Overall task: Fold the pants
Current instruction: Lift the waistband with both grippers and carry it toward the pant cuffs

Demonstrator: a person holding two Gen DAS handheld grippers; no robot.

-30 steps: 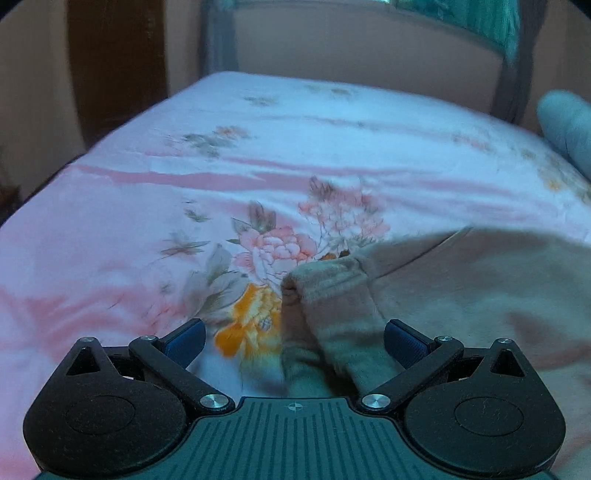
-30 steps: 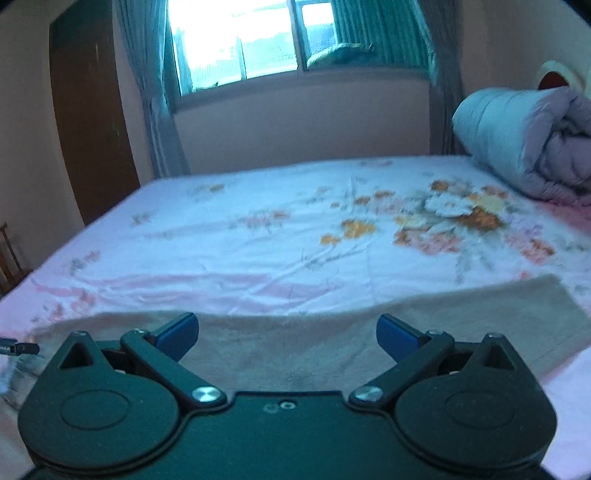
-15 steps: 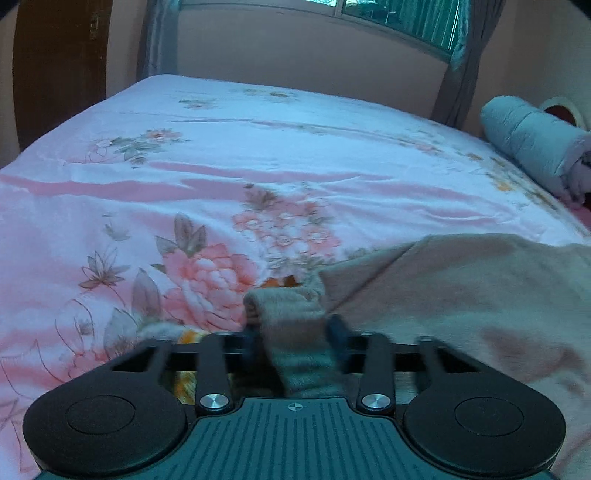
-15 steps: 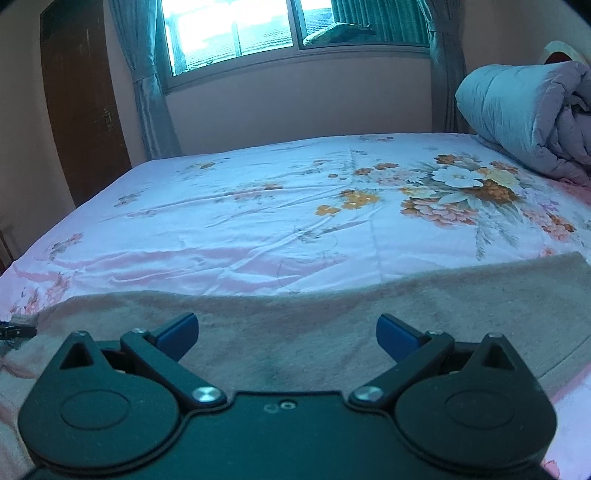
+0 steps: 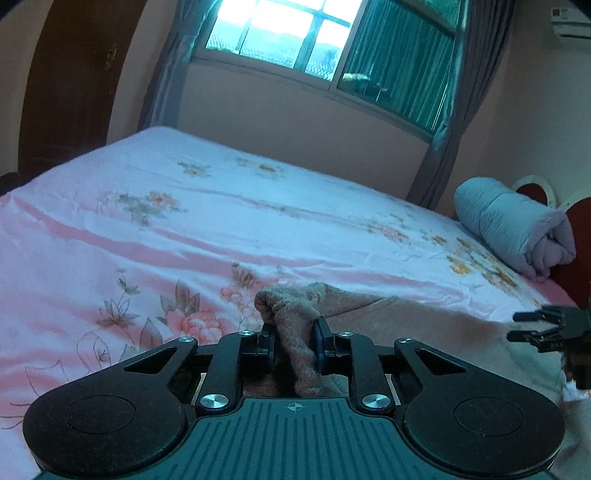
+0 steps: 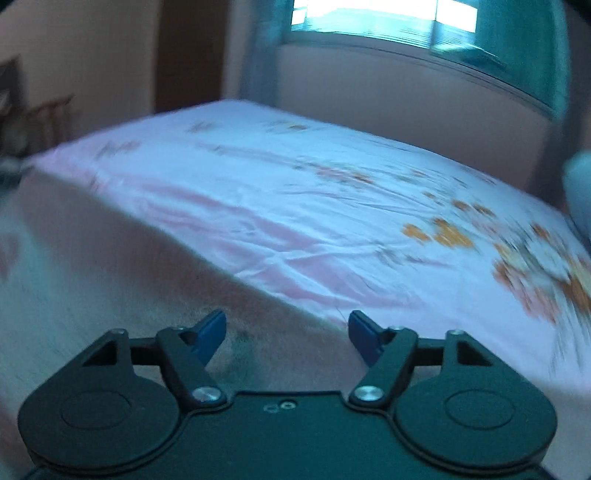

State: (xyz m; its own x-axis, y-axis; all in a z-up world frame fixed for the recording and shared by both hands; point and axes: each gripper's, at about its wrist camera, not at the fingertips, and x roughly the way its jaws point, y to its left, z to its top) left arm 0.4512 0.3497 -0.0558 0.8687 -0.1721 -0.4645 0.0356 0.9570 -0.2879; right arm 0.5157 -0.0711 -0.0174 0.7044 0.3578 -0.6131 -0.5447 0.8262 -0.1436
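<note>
The left gripper [image 5: 293,341] is low in the middle of its frame, and its jaws are squeezing shut on a bunched end of the tan pants [image 5: 295,306]. The pants lie on the flowery pink bed sheet [image 5: 184,229], spreading to the lower right. The right gripper [image 6: 286,334] hangs over the pants (this view is blurry); its blue fingers [image 6: 210,328] are apart and closing, pinching nothing.

A: Daylight's blazing through the barred glass window [image 5: 295,33], blown out white, and the room below it sits dim and bluish.

B: Right wrist view's smeared with motion blur; edges bow, corners go black.
</note>
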